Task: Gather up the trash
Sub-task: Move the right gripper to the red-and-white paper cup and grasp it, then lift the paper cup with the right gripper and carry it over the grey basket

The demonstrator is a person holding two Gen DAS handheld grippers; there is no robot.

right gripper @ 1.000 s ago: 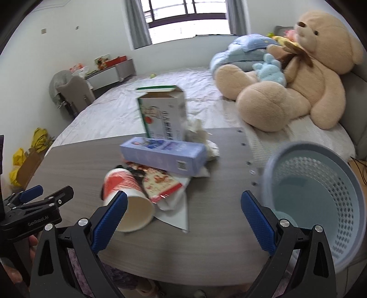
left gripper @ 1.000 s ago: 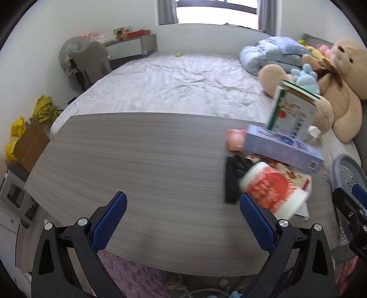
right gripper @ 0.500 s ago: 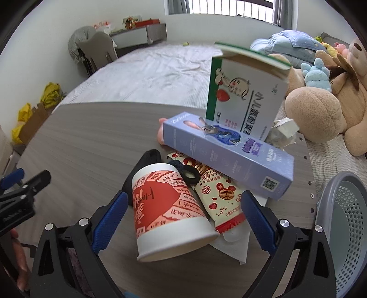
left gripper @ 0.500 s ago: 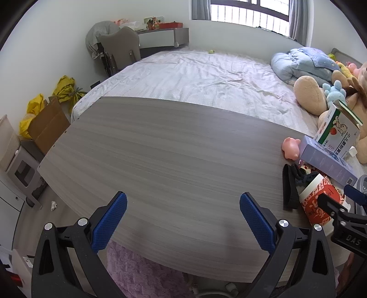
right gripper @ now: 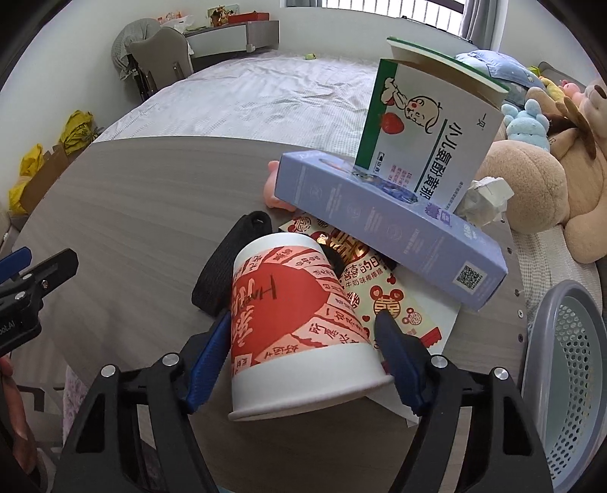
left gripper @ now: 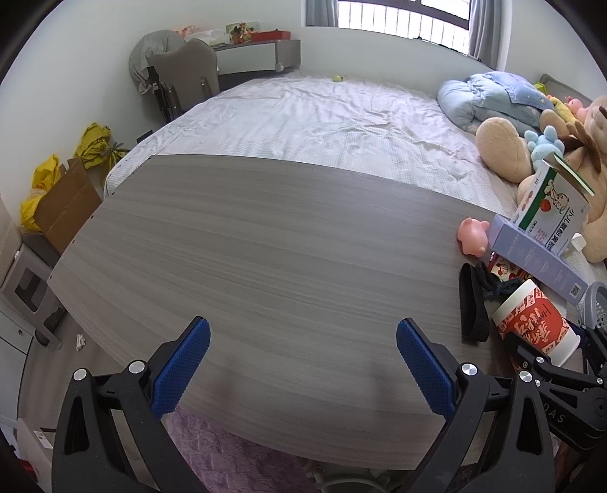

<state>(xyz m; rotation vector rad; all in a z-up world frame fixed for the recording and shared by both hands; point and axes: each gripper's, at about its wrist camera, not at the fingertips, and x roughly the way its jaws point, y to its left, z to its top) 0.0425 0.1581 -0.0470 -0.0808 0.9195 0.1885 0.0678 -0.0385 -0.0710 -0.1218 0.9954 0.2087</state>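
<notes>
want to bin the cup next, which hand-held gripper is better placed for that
Right. The right hand-held gripper already has its fingers on either side of the cup, and the bin sits just to its right. The left hand-held gripper is open over bare table.

A home bedroom: a made bed [left gripper: 322,125], teddy bear [right gripper: 550,182] and window [left gripper: 398,19].

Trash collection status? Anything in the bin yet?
Done: nothing visible; what shows of the grey basket looks empty. In hand: the right gripper has its fingers on both sides of the tipped red paper cup, not lifted. The left gripper is open over bare table. Left: purple box, green-white carton, red wrapper, crumpled tissue.
</notes>
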